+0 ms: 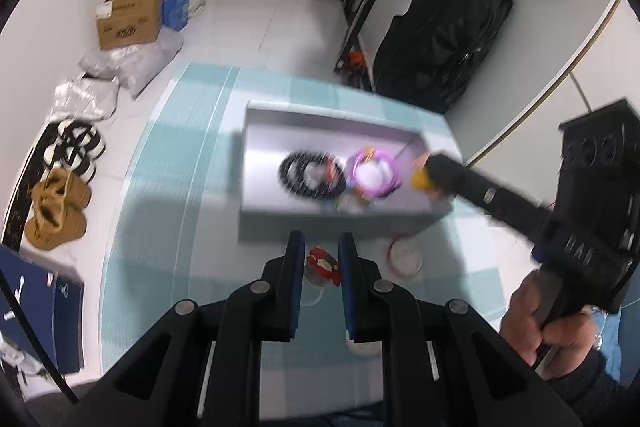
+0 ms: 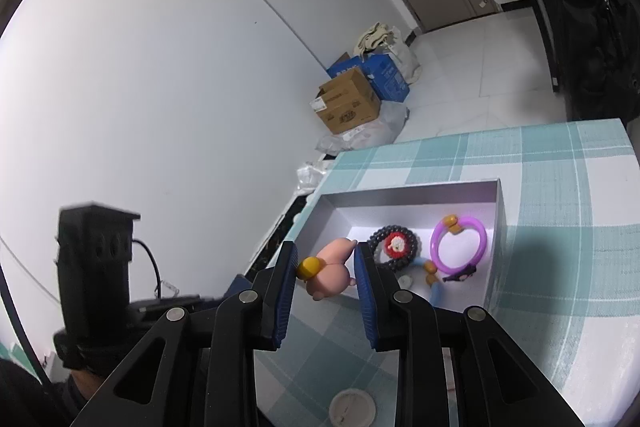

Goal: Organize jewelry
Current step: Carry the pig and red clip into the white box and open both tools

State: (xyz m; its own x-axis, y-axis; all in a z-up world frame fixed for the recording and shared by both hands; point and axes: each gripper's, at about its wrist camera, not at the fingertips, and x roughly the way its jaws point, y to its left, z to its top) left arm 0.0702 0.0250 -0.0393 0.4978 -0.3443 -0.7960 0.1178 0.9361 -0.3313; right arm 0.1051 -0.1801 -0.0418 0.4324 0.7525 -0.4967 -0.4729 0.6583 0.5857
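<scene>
- left hand-held gripper [image 1: 319,259] is clamped down on a small red trinket [image 1: 321,263], raised off the teal checked worktop [image 1: 168,227]. the view is pretty blurry so i can't say exactly what the trinket is
- right hand-held gripper [image 2: 325,267] is pinching a pink figure with a yellow bit [image 2: 334,273], hanging right over the near corner of the grey tray [image 2: 408,193]
- already lying in the tray: a dark bead bracelet [image 2: 394,247] with a red-and-white charm inside its ring, and a purple ring bangle [image 2: 458,245] just beside it
- the bit that matters: from the left one, the tray sits straight ahead and just past the fingertips, long side running across the view. so my guess is the red piece only needs a short push forward over the near wall
- right hand is nearer though, basically above the tray already. probably drops first
- two white round lids [image 1: 406,253] lie on the worktop near the tray
</scene>
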